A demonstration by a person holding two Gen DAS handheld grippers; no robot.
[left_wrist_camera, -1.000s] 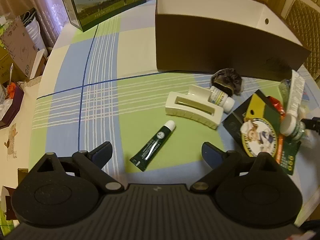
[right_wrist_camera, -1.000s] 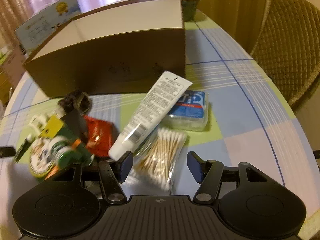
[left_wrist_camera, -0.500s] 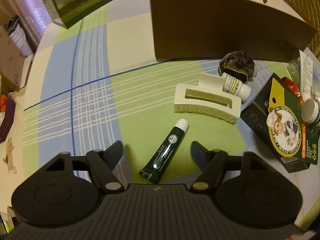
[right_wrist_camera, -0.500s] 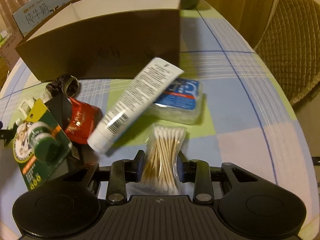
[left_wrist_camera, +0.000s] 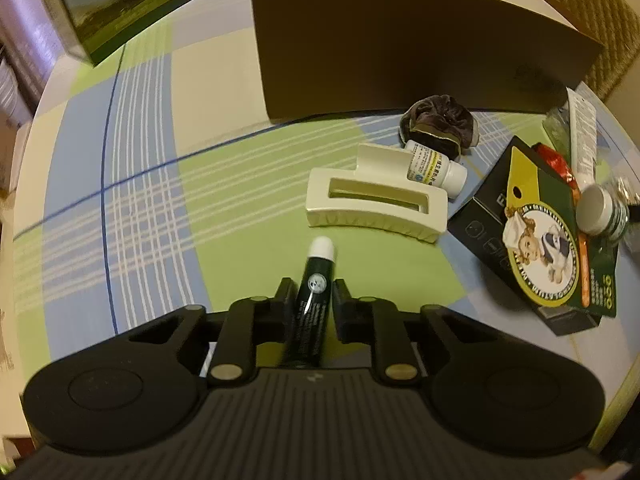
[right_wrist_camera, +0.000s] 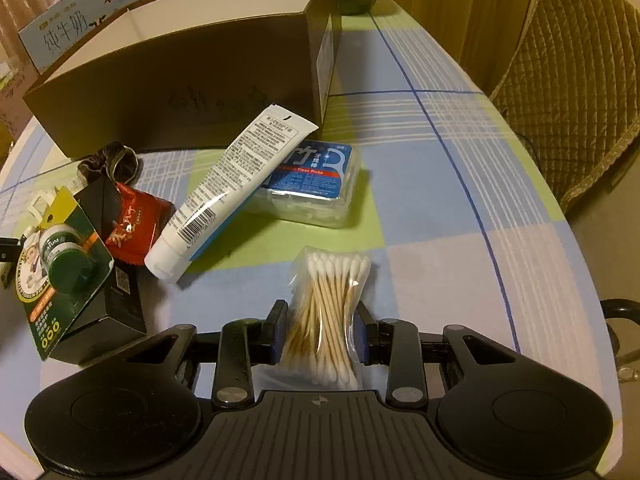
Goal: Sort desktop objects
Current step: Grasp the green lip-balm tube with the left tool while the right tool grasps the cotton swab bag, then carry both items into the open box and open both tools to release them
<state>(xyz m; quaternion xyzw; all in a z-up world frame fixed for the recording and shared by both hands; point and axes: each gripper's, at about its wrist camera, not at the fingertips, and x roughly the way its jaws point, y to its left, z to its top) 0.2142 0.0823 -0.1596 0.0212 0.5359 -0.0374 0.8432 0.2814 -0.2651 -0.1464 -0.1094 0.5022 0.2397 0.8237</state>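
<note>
Dark green tube pinched in left tool, one swab bag in right tool.

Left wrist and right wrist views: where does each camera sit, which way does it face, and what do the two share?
Left wrist: sits on the left gripper, looking forward over the tablecloth at the brown box; its fingers clamp a dark green tube.
Right wrist: sits on the right gripper, facing the same box from its other end; its fingers squeeze a bag of cotton swabs.
Shared: the box, dark scrunchie, white tube and green carded jar. No hand shows.
</note>
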